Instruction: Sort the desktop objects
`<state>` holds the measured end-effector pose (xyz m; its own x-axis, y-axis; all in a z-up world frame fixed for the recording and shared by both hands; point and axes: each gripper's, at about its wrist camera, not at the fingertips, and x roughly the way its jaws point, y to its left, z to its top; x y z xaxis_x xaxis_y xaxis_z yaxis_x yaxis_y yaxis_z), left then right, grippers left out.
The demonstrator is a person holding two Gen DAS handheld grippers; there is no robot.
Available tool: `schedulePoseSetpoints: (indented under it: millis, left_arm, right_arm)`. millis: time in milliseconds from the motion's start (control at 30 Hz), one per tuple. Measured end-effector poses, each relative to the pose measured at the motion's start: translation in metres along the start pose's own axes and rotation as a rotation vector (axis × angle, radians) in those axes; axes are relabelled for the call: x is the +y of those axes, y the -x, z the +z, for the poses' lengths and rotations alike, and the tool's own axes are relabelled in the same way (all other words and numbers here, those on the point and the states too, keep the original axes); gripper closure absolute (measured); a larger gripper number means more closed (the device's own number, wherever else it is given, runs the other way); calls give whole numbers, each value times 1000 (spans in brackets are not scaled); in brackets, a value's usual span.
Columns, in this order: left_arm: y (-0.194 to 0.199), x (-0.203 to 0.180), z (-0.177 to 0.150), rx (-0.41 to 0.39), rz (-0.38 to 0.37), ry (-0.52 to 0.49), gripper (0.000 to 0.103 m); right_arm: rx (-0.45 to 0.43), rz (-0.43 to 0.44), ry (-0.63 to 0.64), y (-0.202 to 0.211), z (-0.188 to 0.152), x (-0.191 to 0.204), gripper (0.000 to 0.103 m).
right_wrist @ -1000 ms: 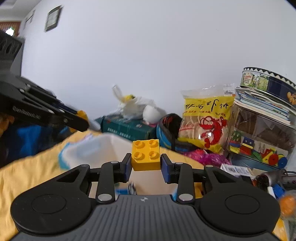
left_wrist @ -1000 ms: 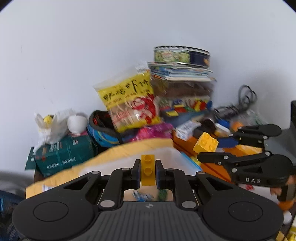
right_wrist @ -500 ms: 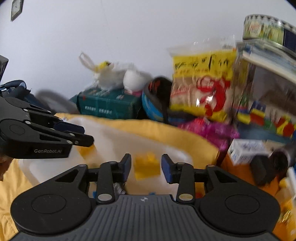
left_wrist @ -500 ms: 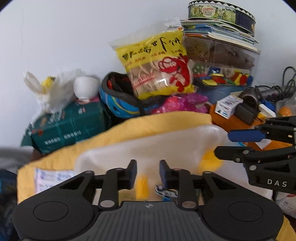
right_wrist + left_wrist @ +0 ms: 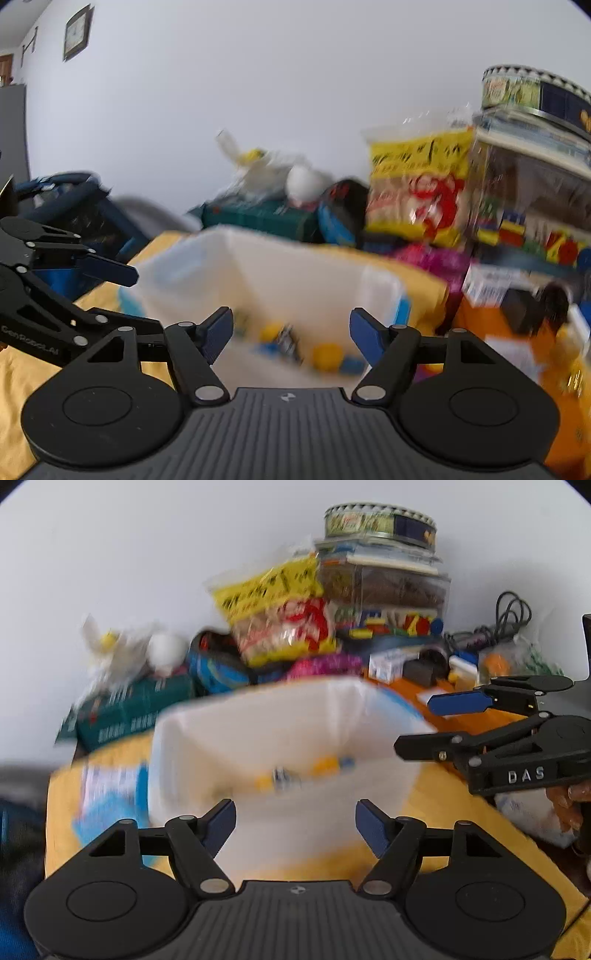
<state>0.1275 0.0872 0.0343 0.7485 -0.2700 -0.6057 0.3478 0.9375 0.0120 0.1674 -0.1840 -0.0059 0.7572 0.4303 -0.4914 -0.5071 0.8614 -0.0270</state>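
Only legible stuff: "DAS" in pale letters on the black plastic right gripper [image 5: 417,723] at the frame's right, and "GenRobot.AI" on the black left gripper [image 5: 125,295], lower left. Everything else is blurred.

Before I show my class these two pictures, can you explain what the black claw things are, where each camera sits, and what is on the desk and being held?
Each claw is a hand-held two-finger gripper with a camera looking along its fingers. One picture comes from the left gripper, with the right gripper at its right edge; the other comes from the right gripper, with the left one at its left edge. Both are open and hold nothing. Ahead, on a yellow cloth, stands a white bin with blurred yellow and blue pieces inside. Behind it are a yellow snack bag and a round tin atop a stack.
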Motion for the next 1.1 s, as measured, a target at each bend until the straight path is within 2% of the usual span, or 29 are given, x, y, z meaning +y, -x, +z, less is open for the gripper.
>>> schedulePoseSetpoints:
  millis: [100,233,300,400,467,533,600,733,833,933,1067,1100]
  left_arm:
    - [7,-8,-35,54,14,86,28]
    - [5,-20,-75,134,-48,146,28]
    - [2,-28,-87,165,-57,158,28]
    - [2,-35,-102,191,-67,189,28]
    - [3,-39,-113,204,-62,216,28]
    - [7,-46,-121,202,-26,189,28]
    - [11,-50,-127,215,-15,152,28]
    - [18,-44,-138,229,-60,203,29]
    - [19,-43,-144,247,-49,227,29]
    - [23,-43,-148,254,-49,232,30]
    - [28,-49,-146,242,-66,220,30]
    - [29,-50,-146,240,-67,215,30]
  right_arm:
    - [64,22,-24,5,-24,5,30]
    - [154,51,-2,6,-60,17,29]
    - [193,48,17,7,-74,22,29]
    - [238,76,-33,12,-94,24,29]
    - [280,93,-69,15,-107,25,33]
    - [321,109,-78,17,-119,30,41]
    - [342,131,-69,21,-127,35,45]
    - [310,146,-30,26,-125,45,45]
    - [233,129,82,20,-116,57,45]
    - [238,102,183,-3,-112,61,46]
    - [235,193,209,-20,-109,58,44]
    - [244,212,210,-21,-109,58,49]
